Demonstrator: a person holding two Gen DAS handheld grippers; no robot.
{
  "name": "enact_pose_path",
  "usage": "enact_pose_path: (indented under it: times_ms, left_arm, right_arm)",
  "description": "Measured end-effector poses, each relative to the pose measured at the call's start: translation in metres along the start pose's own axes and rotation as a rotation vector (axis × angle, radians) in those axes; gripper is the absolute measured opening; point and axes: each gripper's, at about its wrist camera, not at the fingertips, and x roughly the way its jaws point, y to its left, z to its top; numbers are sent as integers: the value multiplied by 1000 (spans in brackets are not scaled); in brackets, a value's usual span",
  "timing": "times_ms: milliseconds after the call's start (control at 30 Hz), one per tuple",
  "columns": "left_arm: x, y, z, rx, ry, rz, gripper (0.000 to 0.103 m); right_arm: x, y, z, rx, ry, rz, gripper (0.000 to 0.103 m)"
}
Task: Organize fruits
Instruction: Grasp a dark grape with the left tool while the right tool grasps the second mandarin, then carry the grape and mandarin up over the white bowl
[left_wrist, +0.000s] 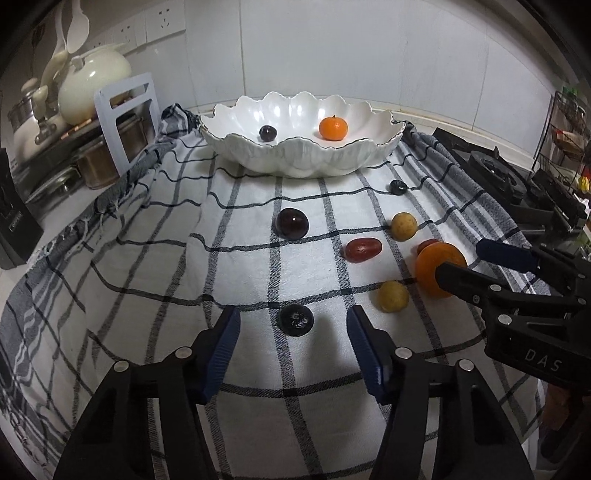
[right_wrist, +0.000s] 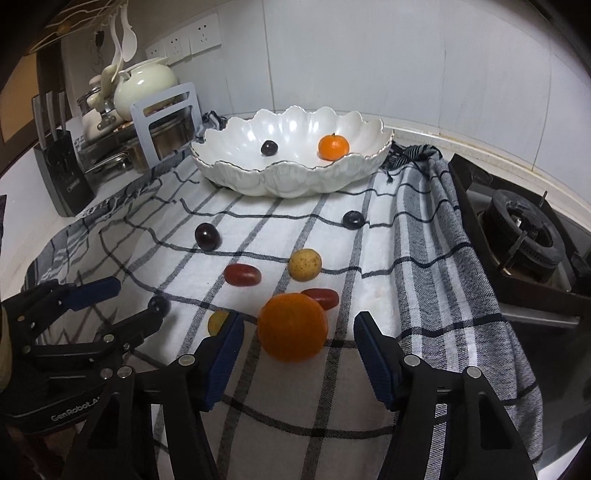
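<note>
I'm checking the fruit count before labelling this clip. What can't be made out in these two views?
- Right wrist view: the yellow fruit is half hidden behind a right gripper finger.
- Left wrist view: the red fruit behind the large orange shows only an edge.
- Left wrist view: the shelf items are too small and cut off.

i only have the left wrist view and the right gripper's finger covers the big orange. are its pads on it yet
Observer: Not yet. The right wrist view shows the big orange between the pads of the right gripper, with a gap on each side.
Operator: whats the red sliver behind the orange
Observer: It is a whole oblong red fruit, lying on the checked cloth just behind the orange. I cannot tell whether the two touch.
</note>
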Motion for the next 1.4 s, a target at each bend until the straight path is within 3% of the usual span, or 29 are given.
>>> enact_pose_path:
  times_ms: [467,733,967,1400]
  left_arm:
    - [22,0,0,-37,55,-49,34]
    - [24,2,0,-41,55,-39,23]
    - [21,4,0,-57,50,-46,23]
    - [-14,-2,11,-53,-48,-40,23]
  right_arm:
    - [12,-4,-2,13,32,7,57]
    - [18,-1,-2,1,47,40,45]
    - [16,-1,-2,6,48,46,44]
    - [-14,-2,5,7,-20,53,43]
